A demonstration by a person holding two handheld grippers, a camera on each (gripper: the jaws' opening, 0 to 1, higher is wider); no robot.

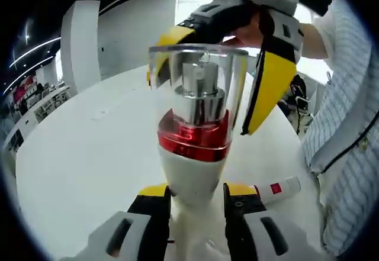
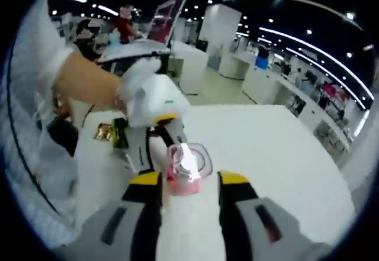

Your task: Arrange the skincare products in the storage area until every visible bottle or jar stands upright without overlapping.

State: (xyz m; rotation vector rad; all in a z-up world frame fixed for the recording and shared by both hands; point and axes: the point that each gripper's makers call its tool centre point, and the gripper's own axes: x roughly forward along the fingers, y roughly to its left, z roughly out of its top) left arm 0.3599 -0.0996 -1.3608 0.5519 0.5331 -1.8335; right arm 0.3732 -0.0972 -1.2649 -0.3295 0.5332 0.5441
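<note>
A bottle (image 1: 192,166) with a white body, a red band, a silver pump and a clear cap (image 1: 198,71) stands upright over the white table (image 1: 89,154). My left gripper (image 1: 196,191) is shut on its white lower body. From above, my right gripper (image 1: 198,104) comes down with its yellow jaws either side of the clear cap. In the right gripper view that gripper (image 2: 189,178) holds the cap (image 2: 185,165) between its tips, with the left gripper (image 2: 163,148) and the hand holding it just beyond.
A white tube with a red label (image 1: 278,190) lies on the table at the right. Small gold and green items (image 2: 112,134) sit near the table's edge. A person's striped sleeve (image 1: 346,125) is close on the right.
</note>
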